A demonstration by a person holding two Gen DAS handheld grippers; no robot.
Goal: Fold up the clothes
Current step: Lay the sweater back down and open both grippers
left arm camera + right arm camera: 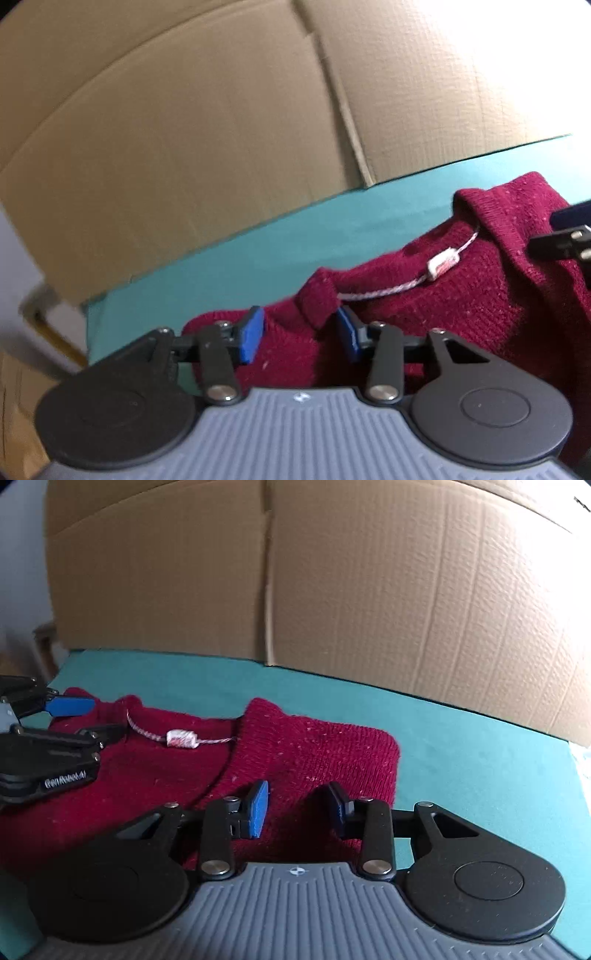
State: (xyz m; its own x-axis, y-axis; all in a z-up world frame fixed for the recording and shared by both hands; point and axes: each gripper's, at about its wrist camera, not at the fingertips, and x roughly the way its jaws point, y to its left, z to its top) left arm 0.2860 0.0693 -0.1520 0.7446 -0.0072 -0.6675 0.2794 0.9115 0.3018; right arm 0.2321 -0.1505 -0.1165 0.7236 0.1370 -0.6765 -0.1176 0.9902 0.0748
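Left wrist view: your left gripper (301, 338) sits low over the dark red knit sweater (461, 295), fingers spread wide with nothing pinched. A ribbed fold of the collar stands up in the gap between the blue pads (253, 334); can't tell if either pad touches it. Sweater lies on the teal table cover (258, 251), neck opening toward the cardboard wall (184, 129), with a red-white string and small tag (441, 264) across the neckline. Your other tool pokes in at the right edge.

Right wrist view: your right gripper (299, 812) is also wide apart, empty, hovering over the sweater's shoulder area near its right edge (314, 746). Teal cover shows bare just beside it. Left gripper (70, 707) visible at far left by the collar. Slight motion blur in both.
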